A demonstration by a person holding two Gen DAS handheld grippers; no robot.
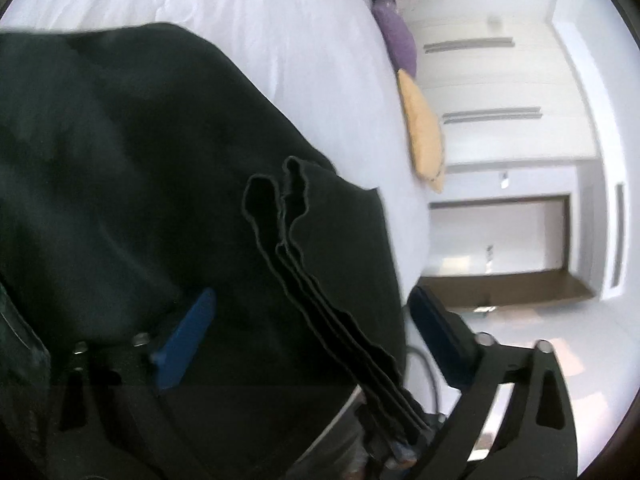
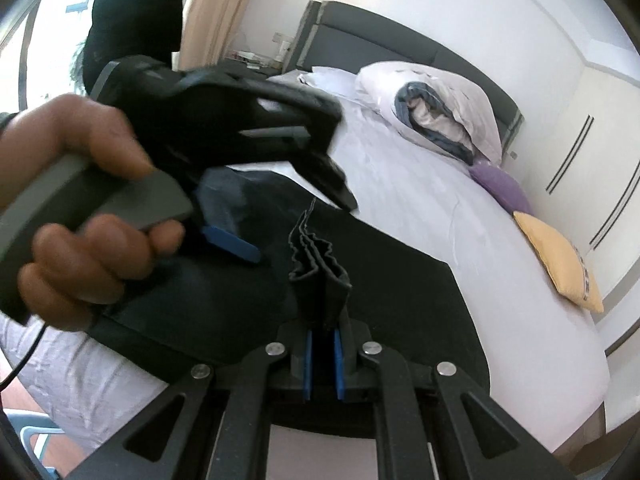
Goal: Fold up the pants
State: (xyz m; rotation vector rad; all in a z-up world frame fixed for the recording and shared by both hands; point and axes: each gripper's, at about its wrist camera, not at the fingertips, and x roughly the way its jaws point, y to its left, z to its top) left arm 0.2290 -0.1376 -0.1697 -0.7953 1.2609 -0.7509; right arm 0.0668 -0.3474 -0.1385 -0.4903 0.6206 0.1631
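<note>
A white bed (image 2: 420,200) is bearing black pants (image 1: 120,180). The right gripper (image 2: 322,344) is pinching their bunched layered edge (image 2: 316,260), rising toward twelve o'clock. The left gripper (image 1: 316,328) is gaping wide, the fabric lying loose between its blue pads (image 1: 184,340).

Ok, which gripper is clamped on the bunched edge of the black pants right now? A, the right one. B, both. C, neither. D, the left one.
A: the right gripper pinches the gathered pants edge between its blue pads, while the left gripper stands wide open beside them.
</note>
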